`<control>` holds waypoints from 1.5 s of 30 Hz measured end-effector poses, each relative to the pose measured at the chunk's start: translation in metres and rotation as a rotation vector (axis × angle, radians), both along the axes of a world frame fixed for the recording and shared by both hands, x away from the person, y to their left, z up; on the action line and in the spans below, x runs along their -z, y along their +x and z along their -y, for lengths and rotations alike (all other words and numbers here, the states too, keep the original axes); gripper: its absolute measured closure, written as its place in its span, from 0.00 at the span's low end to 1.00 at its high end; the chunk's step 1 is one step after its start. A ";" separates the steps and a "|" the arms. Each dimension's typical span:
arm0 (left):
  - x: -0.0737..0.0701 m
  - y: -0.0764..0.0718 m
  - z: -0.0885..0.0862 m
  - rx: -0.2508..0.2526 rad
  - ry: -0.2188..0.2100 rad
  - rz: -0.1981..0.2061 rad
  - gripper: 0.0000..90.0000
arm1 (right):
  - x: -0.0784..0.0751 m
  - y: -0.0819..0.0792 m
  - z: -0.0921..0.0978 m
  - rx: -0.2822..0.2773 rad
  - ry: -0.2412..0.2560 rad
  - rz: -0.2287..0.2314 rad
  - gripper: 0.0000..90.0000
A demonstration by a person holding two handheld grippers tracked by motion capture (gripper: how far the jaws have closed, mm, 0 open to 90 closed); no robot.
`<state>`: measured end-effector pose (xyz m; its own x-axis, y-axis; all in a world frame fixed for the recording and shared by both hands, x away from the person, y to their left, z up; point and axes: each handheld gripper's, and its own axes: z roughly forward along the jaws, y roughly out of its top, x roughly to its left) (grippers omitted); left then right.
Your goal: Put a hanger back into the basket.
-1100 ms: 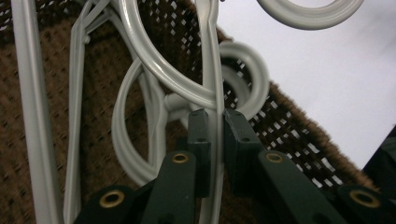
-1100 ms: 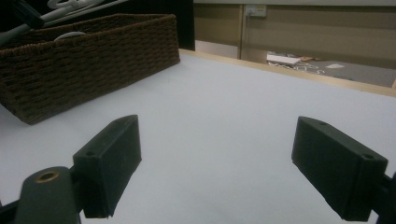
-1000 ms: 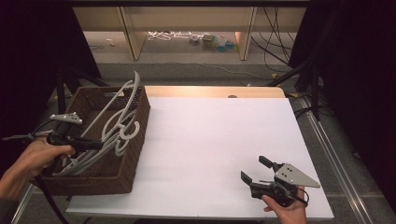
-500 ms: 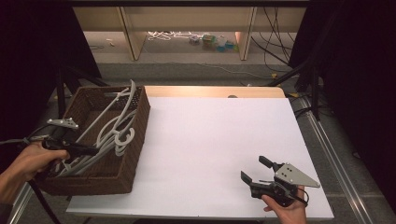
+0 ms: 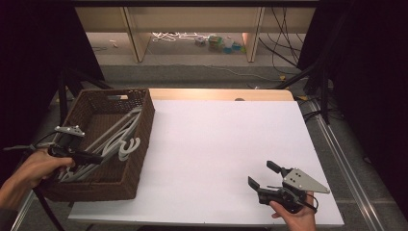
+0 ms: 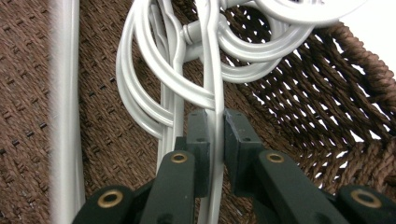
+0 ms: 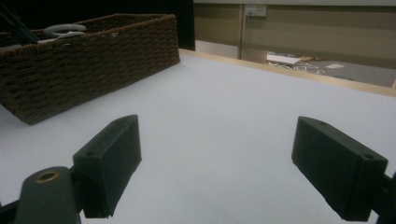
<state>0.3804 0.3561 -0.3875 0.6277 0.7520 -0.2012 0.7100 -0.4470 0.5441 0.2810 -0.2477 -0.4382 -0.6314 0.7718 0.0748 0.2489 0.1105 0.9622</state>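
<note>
Left gripper [image 6: 215, 135] pinching one white hanger [image 6: 211, 70] by its thin bar, inside the wicker basket [image 5: 142, 144] among tangled others. Best lifted slowly and straight, to shed neighbouring hooks. Right gripper [image 7: 219, 163] spread wide, idle above the white tabletop [image 5: 216, 144].

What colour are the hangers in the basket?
White hangers, clearest in the left gripper view, against the dark brown woven basket.
</note>
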 end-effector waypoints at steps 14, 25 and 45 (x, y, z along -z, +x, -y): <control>0.009 0.001 -0.001 -0.021 0.009 0.023 0.90 | 0.000 0.000 0.000 -0.003 0.004 0.003 0.18; 0.005 -0.001 -0.001 -0.045 0.038 0.048 0.83 | 0.000 0.000 0.000 -0.002 -0.001 -0.006 0.18; -0.025 -0.023 0.028 -0.284 -0.251 0.350 0.37 | 0.000 0.000 -0.001 0.000 0.006 0.001 0.18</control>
<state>0.3575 0.3286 -0.3624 0.4674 0.8584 -0.2113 0.5403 -0.0882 0.8368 0.2810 -0.2471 -0.4380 -0.6315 0.7714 0.0787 0.2477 0.1045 0.9632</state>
